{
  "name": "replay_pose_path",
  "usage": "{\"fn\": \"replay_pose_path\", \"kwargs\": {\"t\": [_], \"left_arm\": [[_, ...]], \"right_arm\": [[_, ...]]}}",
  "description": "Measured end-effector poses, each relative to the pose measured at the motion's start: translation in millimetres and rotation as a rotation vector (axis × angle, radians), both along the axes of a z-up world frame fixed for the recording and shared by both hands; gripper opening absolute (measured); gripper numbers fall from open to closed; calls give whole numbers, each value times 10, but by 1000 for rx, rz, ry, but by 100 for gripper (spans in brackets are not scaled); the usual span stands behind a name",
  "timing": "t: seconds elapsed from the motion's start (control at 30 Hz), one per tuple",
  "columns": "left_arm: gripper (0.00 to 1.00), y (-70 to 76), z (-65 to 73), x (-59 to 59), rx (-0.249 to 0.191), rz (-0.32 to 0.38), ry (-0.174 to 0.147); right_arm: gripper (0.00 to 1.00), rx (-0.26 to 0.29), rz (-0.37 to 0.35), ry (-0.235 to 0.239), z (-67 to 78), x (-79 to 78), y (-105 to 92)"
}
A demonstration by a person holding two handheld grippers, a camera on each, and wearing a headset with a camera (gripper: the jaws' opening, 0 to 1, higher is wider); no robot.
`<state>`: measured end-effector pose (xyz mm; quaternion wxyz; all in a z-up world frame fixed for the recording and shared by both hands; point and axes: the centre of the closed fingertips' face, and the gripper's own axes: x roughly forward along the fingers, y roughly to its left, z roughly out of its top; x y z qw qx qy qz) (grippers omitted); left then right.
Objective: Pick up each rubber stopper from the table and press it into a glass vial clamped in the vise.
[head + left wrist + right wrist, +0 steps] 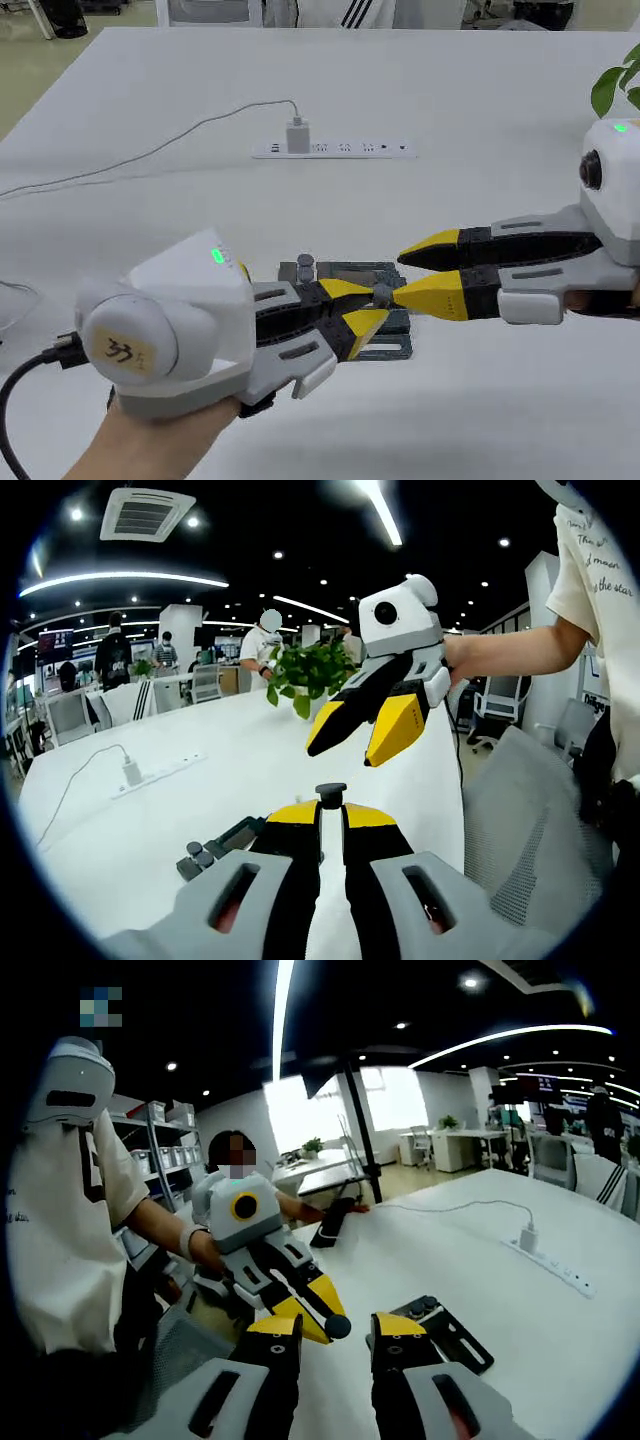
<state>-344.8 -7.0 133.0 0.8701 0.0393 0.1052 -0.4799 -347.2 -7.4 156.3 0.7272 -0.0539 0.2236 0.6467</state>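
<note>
While left gripper [330, 812] clamps it, stopper [330, 793] looks dark-grey.

Head view: above, facing forward and down, close.
Gripper views: low, facing each other.
Shared: vise [396, 348], power strip [335, 149].

grey stopper [381, 293], dark vise [396, 349], white table [480, 90]

The left claw [378, 302] hides most of the vise [350, 270]; the frame edge cuts the plant [612, 85].
</note>
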Motion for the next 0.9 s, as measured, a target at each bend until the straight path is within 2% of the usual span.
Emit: {"fn": "replay_pose_path", "kwargs": {"t": [0.13, 0.3, 0.47, 0.57, 0.63, 0.7, 0.9], "left_arm": [[4, -38, -44, -56, 44, -42, -14], [3, -79, -104, -124, 92, -90, -30], [4, -117, -172, -185, 132, -132, -40], [4, -145, -201, -225, 149, -157, -44], [4, -151, -224, -239, 166, -166, -48], [4, -159, -238, -253, 174, -174, -48], [4, -154, -258, -263, 181, -180, -46]], "right_arm": [[23, -85, 85, -36, -90, -63, -36], [18, -210, 193, -84, -223, -140, -84], [18, -309, 271, -132, -331, -180, -101], [16, -329, 299, -131, -363, -221, -81], [16, -333, 318, -114, -370, -261, -75], [16, -350, 343, -123, -387, -296, -76], [11, -393, 374, -127, -461, -322, -109]]}}
